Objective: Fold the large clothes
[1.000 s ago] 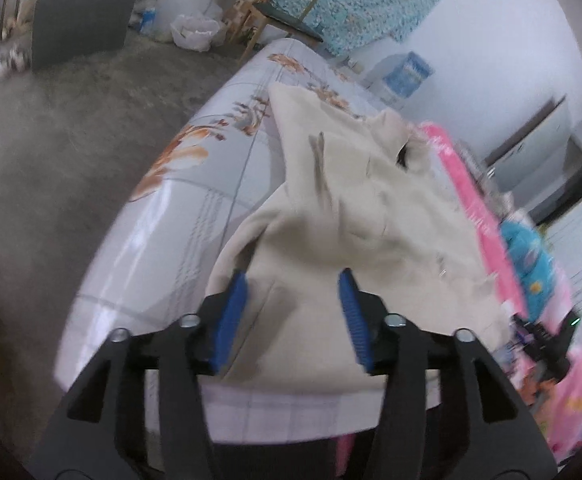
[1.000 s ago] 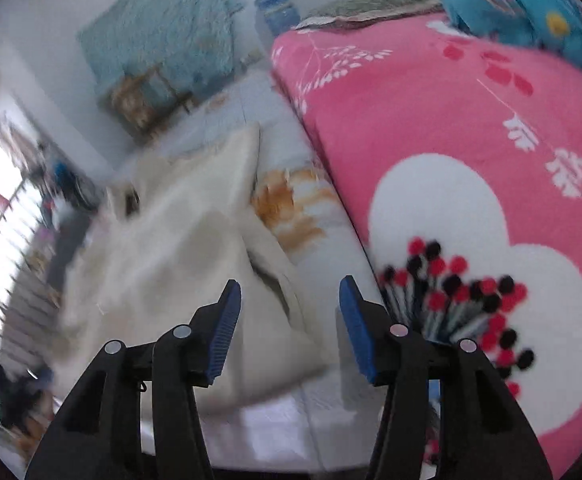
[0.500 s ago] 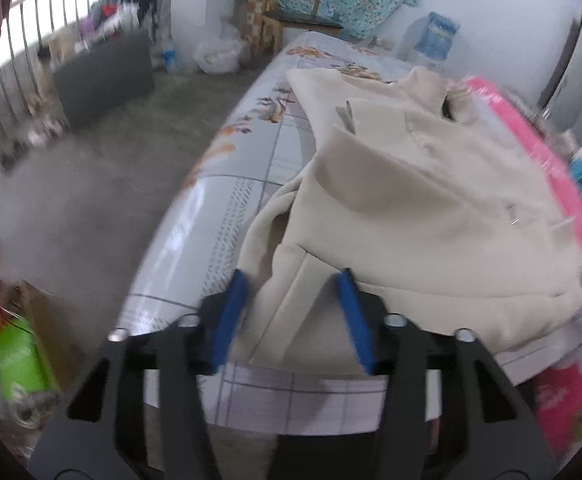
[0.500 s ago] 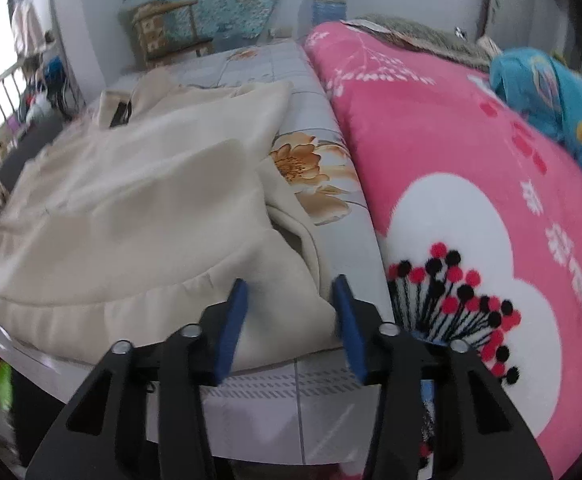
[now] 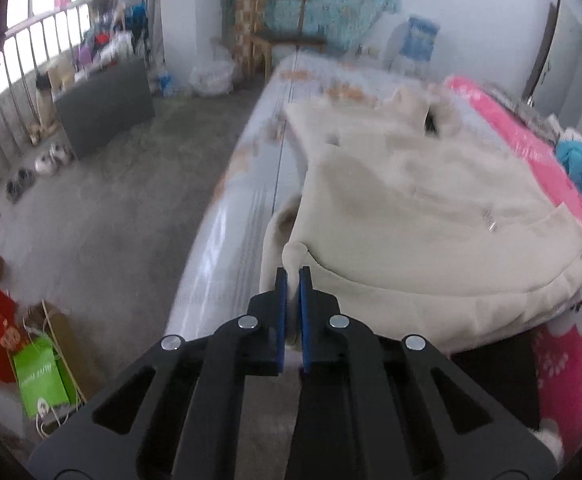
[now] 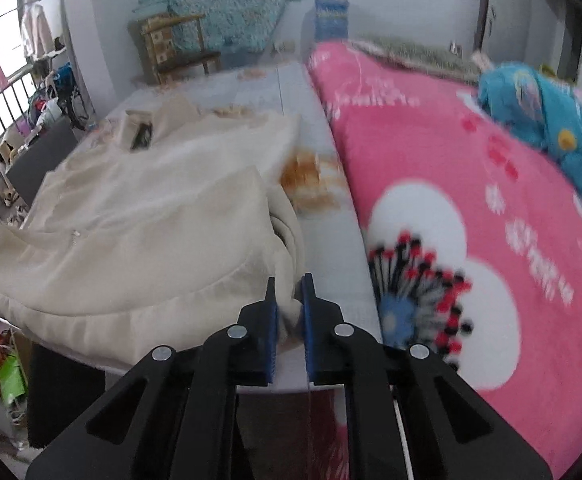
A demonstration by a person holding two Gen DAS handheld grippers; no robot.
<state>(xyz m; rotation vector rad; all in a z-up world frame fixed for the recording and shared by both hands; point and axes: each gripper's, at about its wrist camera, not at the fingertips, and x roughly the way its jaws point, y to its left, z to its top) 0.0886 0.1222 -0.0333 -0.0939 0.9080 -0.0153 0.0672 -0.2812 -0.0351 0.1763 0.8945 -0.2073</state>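
A large cream coat (image 5: 423, 216) lies spread on the bed, collar at the far end. My left gripper (image 5: 292, 280) is shut on the coat's near left hem corner at the bed's front edge. In the right wrist view the same coat (image 6: 143, 232) fills the left half. My right gripper (image 6: 289, 288) is shut on the coat's near right hem corner, with cloth bunched between the blue pads.
The bed has a white flowered sheet (image 5: 247, 168) and a pink blanket (image 6: 471, 184) along its right side, with a blue bundle (image 6: 547, 120) on it. A grey floor (image 5: 103, 216) lies left of the bed, with a green bag (image 5: 41, 376) and a wooden chair (image 5: 275, 40).
Both grippers were open over the coat's hem a second ago. They have dropped to the near corners and closed on the cloth.
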